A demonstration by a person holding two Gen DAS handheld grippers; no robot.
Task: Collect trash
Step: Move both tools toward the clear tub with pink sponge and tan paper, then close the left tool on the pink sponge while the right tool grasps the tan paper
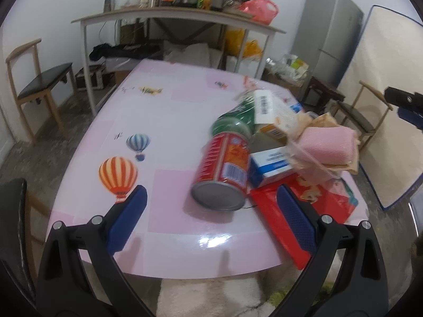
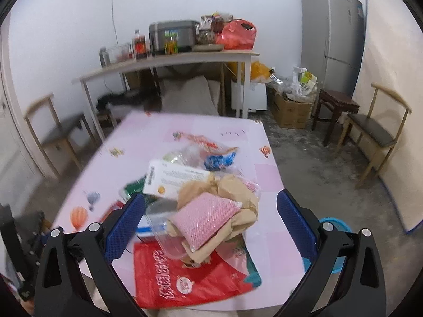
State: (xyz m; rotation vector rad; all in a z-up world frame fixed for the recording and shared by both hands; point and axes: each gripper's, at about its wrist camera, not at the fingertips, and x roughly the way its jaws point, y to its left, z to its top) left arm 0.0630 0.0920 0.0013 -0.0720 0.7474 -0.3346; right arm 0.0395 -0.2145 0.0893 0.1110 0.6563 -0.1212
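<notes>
Both claws wide open, holding nothing: left claw [image 1: 211, 219] lines up on the red can [image 1: 223, 173] lying on its side, right claw [image 2: 211, 224] hovers over the pink sponge [image 2: 205, 218] atop the trash pile near the tabletop [image 1: 164, 137] edge. Risk: can rolls off when nudged, or pile topples since it's loosely stacked.

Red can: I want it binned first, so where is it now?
In the left wrist view the red can lies on its side on the pink table, between the open left gripper's fingers, against the blue-and-white box.
</notes>
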